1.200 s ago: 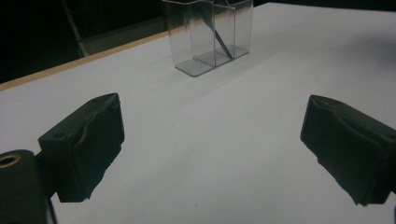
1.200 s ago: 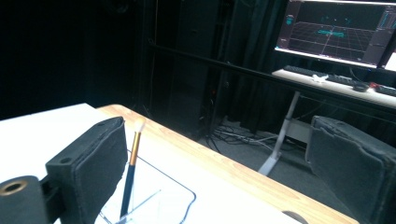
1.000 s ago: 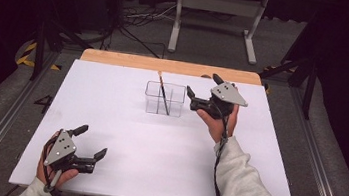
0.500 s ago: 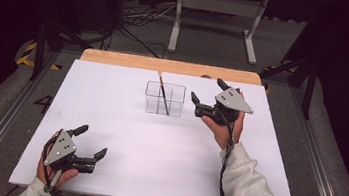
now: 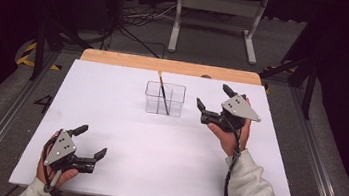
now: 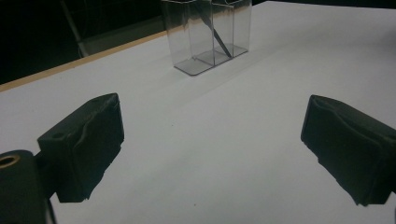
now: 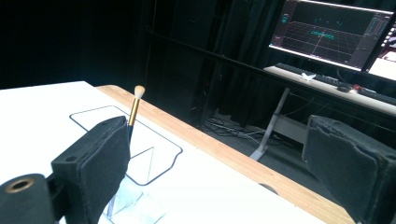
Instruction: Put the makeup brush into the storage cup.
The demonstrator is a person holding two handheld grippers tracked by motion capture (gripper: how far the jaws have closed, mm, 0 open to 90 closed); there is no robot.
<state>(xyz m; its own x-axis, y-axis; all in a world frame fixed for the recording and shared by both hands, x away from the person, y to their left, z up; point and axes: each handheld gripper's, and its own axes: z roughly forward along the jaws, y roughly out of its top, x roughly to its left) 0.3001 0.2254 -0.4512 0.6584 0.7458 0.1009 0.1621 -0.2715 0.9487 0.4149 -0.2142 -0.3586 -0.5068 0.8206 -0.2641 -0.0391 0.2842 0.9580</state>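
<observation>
A white table (image 5: 154,166) fills the middle of the high view, with a wooden edge along its far side. Since half a second ago the right gripper (image 5: 216,97) has drawn back to the right and slightly nearer, further from the container; a second ago it was just beside it. The left gripper (image 5: 90,141) has stayed at the near left corner, resting low over the table.

Both grippers are empty, with jaws spread wide. The right gripper sits to the right of the container, near but apart. The left gripper is well apart from it, with bare table between.

A clear plastic container (image 5: 164,98) with dividers stands upright toward the far centre of the table. A makeup brush (image 5: 163,93) leans inside it, its gold ferrule and pale bristle tip rising above the rim toward the far edge.
</observation>
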